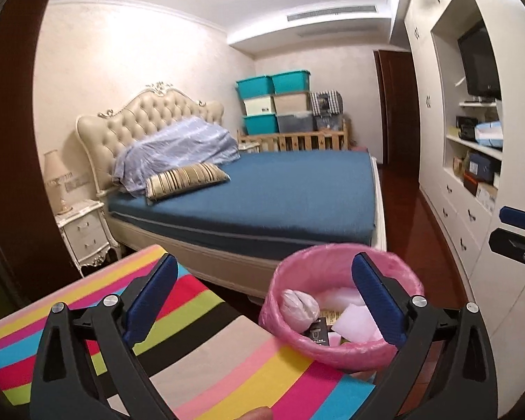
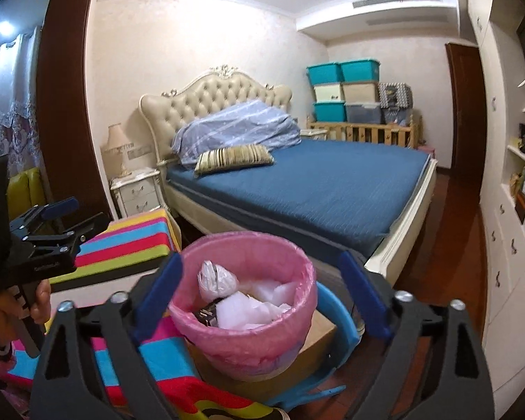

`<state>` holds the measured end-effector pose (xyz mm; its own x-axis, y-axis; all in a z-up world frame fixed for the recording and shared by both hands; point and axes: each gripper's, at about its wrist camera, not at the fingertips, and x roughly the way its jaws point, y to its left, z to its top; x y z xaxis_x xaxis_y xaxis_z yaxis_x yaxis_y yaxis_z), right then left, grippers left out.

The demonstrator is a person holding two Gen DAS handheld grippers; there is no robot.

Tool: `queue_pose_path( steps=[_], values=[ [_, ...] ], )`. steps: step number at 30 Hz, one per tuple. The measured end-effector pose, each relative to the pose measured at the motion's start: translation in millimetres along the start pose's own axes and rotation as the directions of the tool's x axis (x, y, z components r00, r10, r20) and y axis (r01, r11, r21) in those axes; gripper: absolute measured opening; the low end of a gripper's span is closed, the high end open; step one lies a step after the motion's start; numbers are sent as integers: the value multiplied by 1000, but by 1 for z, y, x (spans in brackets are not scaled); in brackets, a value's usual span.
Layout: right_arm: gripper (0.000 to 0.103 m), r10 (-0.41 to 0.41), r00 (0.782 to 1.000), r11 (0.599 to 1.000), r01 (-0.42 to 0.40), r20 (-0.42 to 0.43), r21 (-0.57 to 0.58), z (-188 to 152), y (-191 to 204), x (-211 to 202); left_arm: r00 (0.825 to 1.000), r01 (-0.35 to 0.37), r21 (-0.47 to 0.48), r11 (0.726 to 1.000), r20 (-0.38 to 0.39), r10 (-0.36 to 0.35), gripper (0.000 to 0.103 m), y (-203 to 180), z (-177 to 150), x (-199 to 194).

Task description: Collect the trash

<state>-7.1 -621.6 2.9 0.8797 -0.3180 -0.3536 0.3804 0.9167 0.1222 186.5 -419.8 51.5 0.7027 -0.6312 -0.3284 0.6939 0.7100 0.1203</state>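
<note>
Left tongs (image 1: 266, 301) and right tongs (image 2: 262, 301): both sets spread wide with nothing between the blue pads, no contact with anything. Pink-lined trash bin (image 2: 243, 343) stands on a cardboard box (image 2: 318, 336) just beside the striped worktop (image 1: 206, 360), in front of the blue bed (image 1: 280, 192); in the right wrist view it sits framed between the right tongs' fingers without touching them. Bin contents: a knotted white bag (image 2: 215, 280), crumpled white paper (image 2: 241, 309) and a small dark packet (image 1: 316, 334).
</note>
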Motion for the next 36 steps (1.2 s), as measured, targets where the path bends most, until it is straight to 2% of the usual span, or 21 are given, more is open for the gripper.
queue_pose_path(
  steps=[1, 5, 8, 16, 20, 26, 36],
  values=[
    [98, -19, 1000, 1000, 19, 8, -2, 2, 6, -8, 1000, 0, 4, 1000, 4, 0, 96, 1, 2, -10],
    [99, -109, 994, 994, 109, 1, -31, 4, 28, -25, 1000, -5, 5, 1000, -5, 5, 96, 3, -3, -32],
    [99, -141, 990, 987, 139, -18, -78, -3, 38, -31, 999, 34, -26, 999, -32, -35, 96, 6, -13, -43],
    [99, -130, 989, 990, 125, -71, -70, -31, 39, -47, 994, 43, -63, 997, -98, -49, 96, 10, -48, -57],
    [99, -126, 989, 991, 123, -82, -43, -35, 39, -45, 994, 48, -52, 998, -92, -52, 96, 2, -55, -64],
    [99, -134, 987, 989, 128, -92, -73, -37, 48, -39, 994, 84, -87, 993, -67, -90, 96, -3, -59, -70],
    [99, -126, 985, 991, 120, -121, -60, -43, 40, -33, 988, 121, -8, 993, -92, -121, 96, -26, -69, -68]
  ],
)
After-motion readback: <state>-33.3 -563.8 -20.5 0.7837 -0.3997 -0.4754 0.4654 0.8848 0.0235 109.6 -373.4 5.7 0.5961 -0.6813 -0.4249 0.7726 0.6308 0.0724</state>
